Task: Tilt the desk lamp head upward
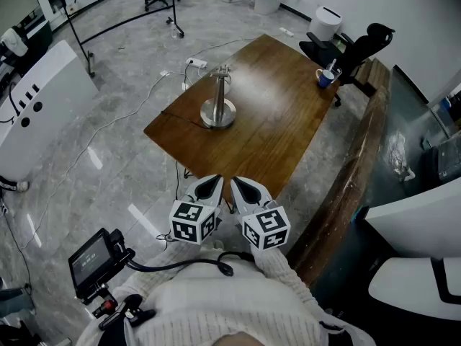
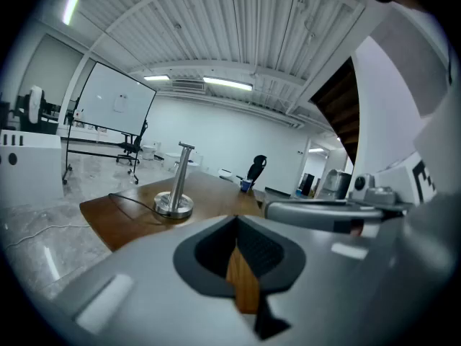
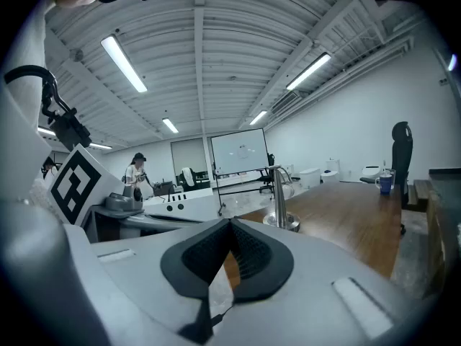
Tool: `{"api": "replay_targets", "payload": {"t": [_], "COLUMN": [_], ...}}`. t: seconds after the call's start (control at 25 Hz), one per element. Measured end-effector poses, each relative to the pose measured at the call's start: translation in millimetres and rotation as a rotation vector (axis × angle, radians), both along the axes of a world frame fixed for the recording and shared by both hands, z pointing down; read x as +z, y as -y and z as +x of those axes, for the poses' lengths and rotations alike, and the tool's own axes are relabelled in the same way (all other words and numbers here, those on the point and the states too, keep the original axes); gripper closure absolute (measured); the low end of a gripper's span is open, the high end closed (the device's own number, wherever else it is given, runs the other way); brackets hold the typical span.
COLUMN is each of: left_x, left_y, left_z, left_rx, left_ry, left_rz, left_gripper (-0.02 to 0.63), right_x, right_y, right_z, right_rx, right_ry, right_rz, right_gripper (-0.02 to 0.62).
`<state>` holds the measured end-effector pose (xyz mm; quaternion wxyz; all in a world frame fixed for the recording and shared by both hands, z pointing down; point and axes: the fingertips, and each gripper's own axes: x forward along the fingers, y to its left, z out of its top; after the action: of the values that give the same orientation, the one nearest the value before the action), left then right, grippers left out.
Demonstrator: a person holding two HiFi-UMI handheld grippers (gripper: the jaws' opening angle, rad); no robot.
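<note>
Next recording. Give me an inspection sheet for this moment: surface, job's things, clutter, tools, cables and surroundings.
Surface: wooden table, glossy, with glare.
Job's things: desk lamp upright on its round base, towards the table's left side, untouched.
Clutter: blue mug at the far corner.
Tools: left tool and right tool side by side at the near edge, jaws together, nothing held, well short of the lamp.
Cables: dark cord runs from the lamp base off the left edge; white power strip on the floor.
Surroundings: black office chair, whiteboard, grey floor.
</note>
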<state>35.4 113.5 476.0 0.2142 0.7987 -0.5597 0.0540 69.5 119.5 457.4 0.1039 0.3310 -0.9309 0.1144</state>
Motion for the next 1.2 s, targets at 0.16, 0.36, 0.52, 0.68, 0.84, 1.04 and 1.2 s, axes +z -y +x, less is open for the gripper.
{"api": "replay_targets", "payload": {"t": [0.16, 0.36, 0.52, 0.68, 0.84, 1.04, 1.2], "left_x": [4, 6, 8, 9, 8, 14, 23], "left_y": [-1, -5, 46, 106, 139, 173, 206], "left_z": [2, 7, -17, -55, -75, -94, -102], "left_rx": [-0.002, 0.003, 0.014, 0.037, 0.092, 0.141, 0.159], "left_ry": [-0.016, -0.018, -0.015, -0.015, 0.019, 0.028, 0.047], "left_rz": [-0.009, -0.014, -0.012, -0.030, -0.030, -0.051, -0.078], "left_gripper": [0.600, 0.600, 0.600, 0.600, 0.600, 0.600, 0.600], "right_x": [4, 8, 16, 22, 24, 23, 28], "right_y": [1, -1, 49, 108, 145, 190, 222], "right_z": [-1, 0, -21, -53, -69, -85, -98], "right_rx": [-0.005, -0.005, 0.011, 0.045, 0.094, 0.157, 0.168], "right_ry": [-0.013, -0.021, -0.033, -0.059, -0.051, -0.076, -0.111], "right_rz": [-0.005, -0.010, -0.010, -0.016, -0.018, -0.001, -0.005], "right_gripper": [0.597, 0.597, 0.597, 0.597, 0.597, 0.597, 0.597]}}
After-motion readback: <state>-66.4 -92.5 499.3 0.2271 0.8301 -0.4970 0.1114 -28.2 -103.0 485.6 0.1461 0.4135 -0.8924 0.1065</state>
